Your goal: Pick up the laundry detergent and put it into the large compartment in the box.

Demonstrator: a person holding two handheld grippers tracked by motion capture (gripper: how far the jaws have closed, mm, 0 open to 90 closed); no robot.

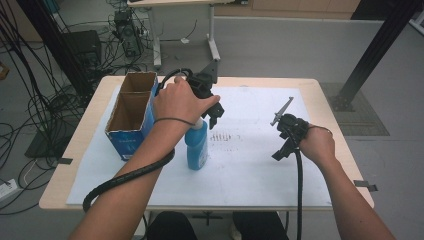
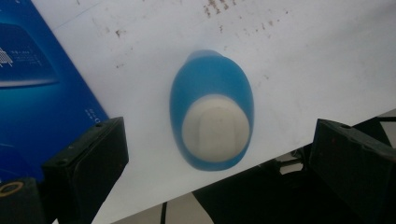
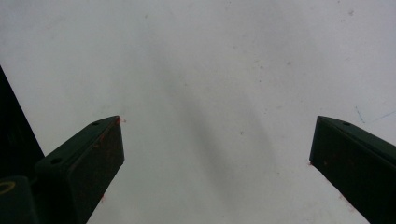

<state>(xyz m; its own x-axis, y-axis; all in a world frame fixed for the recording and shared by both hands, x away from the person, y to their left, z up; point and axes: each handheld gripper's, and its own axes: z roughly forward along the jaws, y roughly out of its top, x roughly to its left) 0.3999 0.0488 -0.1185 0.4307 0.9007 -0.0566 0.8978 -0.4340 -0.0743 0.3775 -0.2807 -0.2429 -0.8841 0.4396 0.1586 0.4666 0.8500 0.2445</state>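
A blue bottle with a white cap stands upright on the white sheet, just right of a blue cardboard box. My left gripper hovers directly above the bottle, pointing down, its jaws open. The left gripper view looks straight down on the bottle, its white cap between the wide-apart jaws without touching them. My right gripper hangs open over the bare sheet at the right, nothing between its jaws.
The open-topped blue box has two compartments and stands at the table's left. Faint dark marks stain the sheet near the bottle. Cables and a second desk lie beyond the table's far edge.
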